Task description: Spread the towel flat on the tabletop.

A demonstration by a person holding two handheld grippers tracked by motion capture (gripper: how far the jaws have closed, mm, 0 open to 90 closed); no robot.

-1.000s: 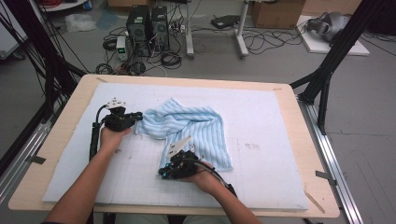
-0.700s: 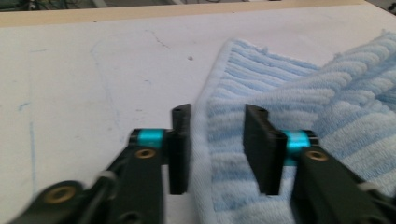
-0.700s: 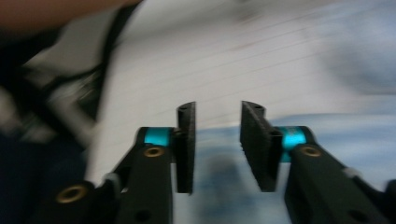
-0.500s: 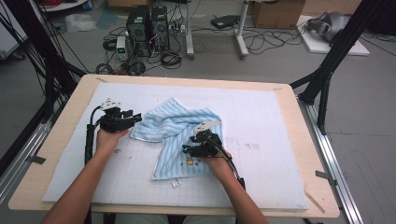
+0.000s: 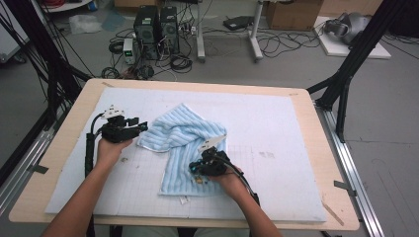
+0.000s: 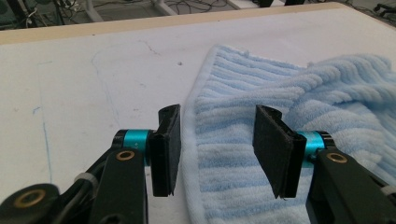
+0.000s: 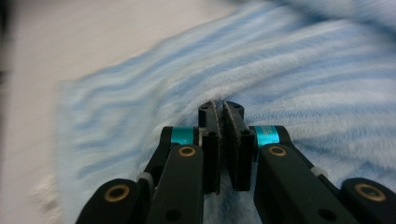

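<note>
right claw [image 5: 200, 167] nearer, towel [image 5: 185, 136] refolded, left claw [image 5: 141, 127] open

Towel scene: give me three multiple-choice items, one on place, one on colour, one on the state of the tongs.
1. Where does the towel lie?
A. on the white mat
B. on the floor
C. draped over a table leg

2. What colour is the towel?
A. red and black
B. light blue with white stripes
C. plain green

3. How do the left tongs stand?
A. clamped shut on a cable
B. open, astride the towel's edge
C. shut with nothing near them

Answers:
1. A, the high view shows it crumpled on the white mat that covers the table.
2. B, the left gripper view shows ribbed pale blue and white bands.
3. B, a clear gap shows between the two pads, with the towel's hem lying below and between them.
</note>
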